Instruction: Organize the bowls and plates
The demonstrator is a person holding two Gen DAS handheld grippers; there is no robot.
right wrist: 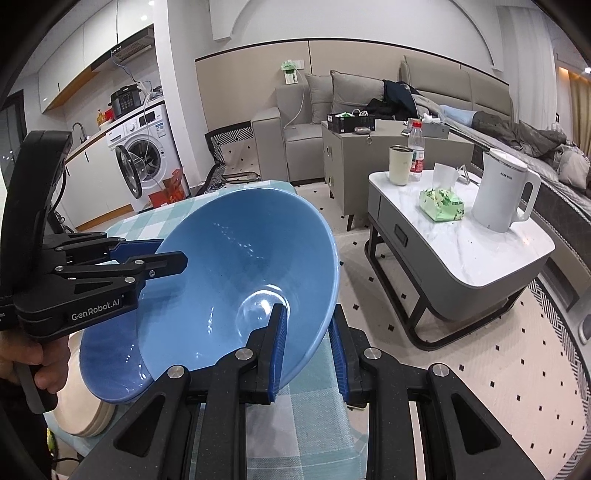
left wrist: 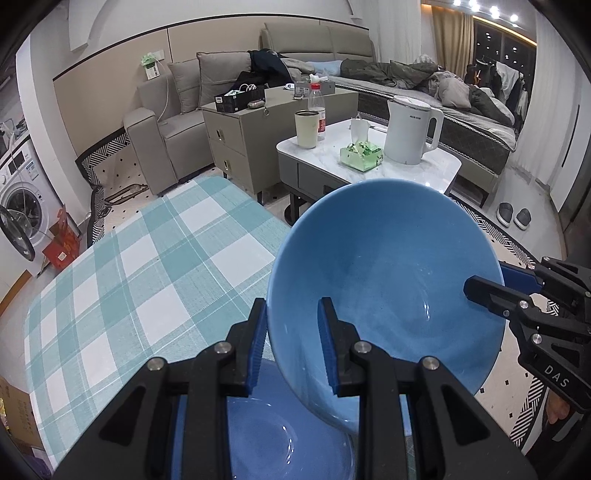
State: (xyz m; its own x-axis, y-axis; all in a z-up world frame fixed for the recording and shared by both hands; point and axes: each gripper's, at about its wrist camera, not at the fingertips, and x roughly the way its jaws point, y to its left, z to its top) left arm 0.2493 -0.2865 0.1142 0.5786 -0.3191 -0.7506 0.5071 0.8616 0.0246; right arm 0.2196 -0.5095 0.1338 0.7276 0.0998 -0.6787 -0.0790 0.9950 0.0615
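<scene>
Lighting: even indoor artificial light, moderately bright, cool white; a warm row of ceiling spotlights [left wrist: 491, 9] at upper right of the left wrist view, windows dark. Shadows: soft, faint. Glare: small white specular streaks inside the blue bowl [right wrist: 243, 273]; mild sheen on the marble table top [right wrist: 480, 254]. Distortion: strong fisheye bowing, black vignette at corners. Focus: sharp throughout; no motion blur apparent.

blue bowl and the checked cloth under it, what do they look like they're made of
Blue bowl: probably glazed ceramic, possibly melamine; the smooth inside throws sharp glossy highlights, and the thin rim holds rigid between the fingers.
Checked cloth: looks like woven fabric, matte, with a fine visible weave grain and no shine.
</scene>
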